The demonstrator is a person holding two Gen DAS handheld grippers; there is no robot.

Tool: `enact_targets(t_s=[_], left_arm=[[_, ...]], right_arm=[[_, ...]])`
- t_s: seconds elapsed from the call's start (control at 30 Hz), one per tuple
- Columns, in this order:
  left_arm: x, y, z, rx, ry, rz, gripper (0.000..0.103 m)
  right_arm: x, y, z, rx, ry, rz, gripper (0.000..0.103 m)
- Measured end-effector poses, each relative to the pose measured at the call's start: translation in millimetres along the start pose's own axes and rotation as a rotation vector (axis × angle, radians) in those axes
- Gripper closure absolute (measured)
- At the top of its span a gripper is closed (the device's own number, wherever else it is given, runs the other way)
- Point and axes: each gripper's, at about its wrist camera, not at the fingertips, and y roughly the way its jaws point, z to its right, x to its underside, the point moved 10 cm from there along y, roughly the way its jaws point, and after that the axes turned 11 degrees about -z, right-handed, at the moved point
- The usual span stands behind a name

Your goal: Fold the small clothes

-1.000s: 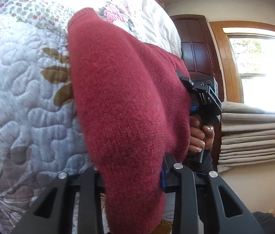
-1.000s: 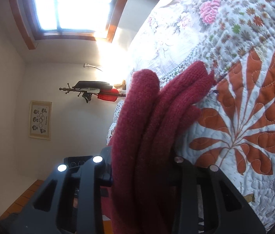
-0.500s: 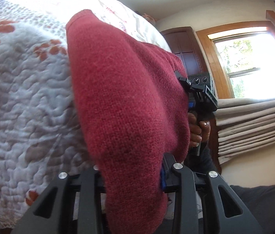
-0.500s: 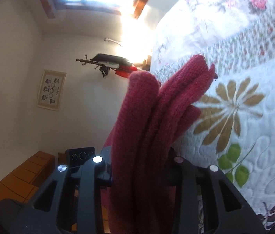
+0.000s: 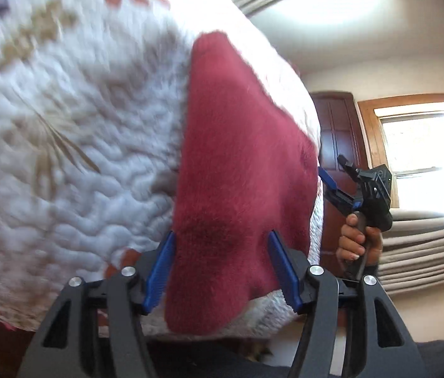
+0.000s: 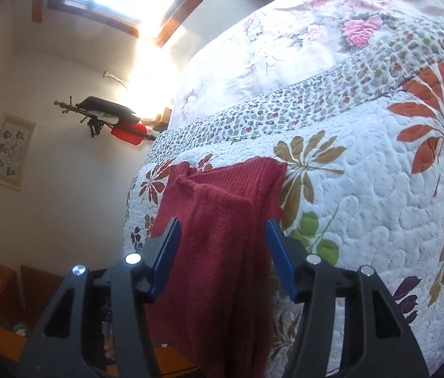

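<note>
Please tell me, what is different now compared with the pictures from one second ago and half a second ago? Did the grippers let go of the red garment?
Yes. Both the left gripper and the right gripper opened: their jaws, earlier clamped on the red knit garment, now stand apart on either side of it. The garment, earlier held up, now lies folded on the floral quilt near its edge. The person's hand holds the right gripper's handle as before.

Both the left gripper and right gripper have fingers spread apart.
</note>
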Motion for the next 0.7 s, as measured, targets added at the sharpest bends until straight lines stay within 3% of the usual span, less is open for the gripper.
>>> enact_targets(t_s=[0.03,0.1,0.13,0.17,0.3,0.4,0.47,0.6,0.7], left_arm=[[0.0,-8.9,9.4,0.001,0.037,0.025,0.042],[2.0,-19.9,23.5,0.024,0.106,0.043,0.042],[3.4,-20.3,32.6,0.042,0.131,0.043,0.042],[-1.7,-18.1,40.0,0.065,0.143,0.032,0.042],[4.2,5.5,48.1,0.109,0.125,-0.014,0.042],[8.4,12.3,48.8,0.146,0.097,-0.03,0.042],[2.6,0.0,59.7,0.174,0.109,-0.02,0.042],[-44.1,-23.8,69.9,0.196,0.152,0.042,0.039],[-86.2,-18.9,61.0,0.236,0.131,0.045,0.034]], right_arm=[[-1.3,8.1,-2.0,0.015,-0.007,-0.021,0.048],[1.0,28.3,-0.1,0.037,-0.01,-0.069,0.062],[-0.5,35.6,1.9,0.062,-0.012,-0.076,0.092],[-2.9,39.0,1.6,0.075,-0.017,-0.069,0.095],[-18.1,22.5,5.9,0.092,0.003,0.054,0.096],[-18.7,46.6,44.3,0.152,0.088,-0.01,0.096],[-15.9,51.2,45.2,0.145,0.077,-0.021,0.094],[-13.2,18.5,18.9,0.119,0.042,0.053,0.087],[3.3,4.8,-16.9,0.103,-0.04,0.063,0.082]])
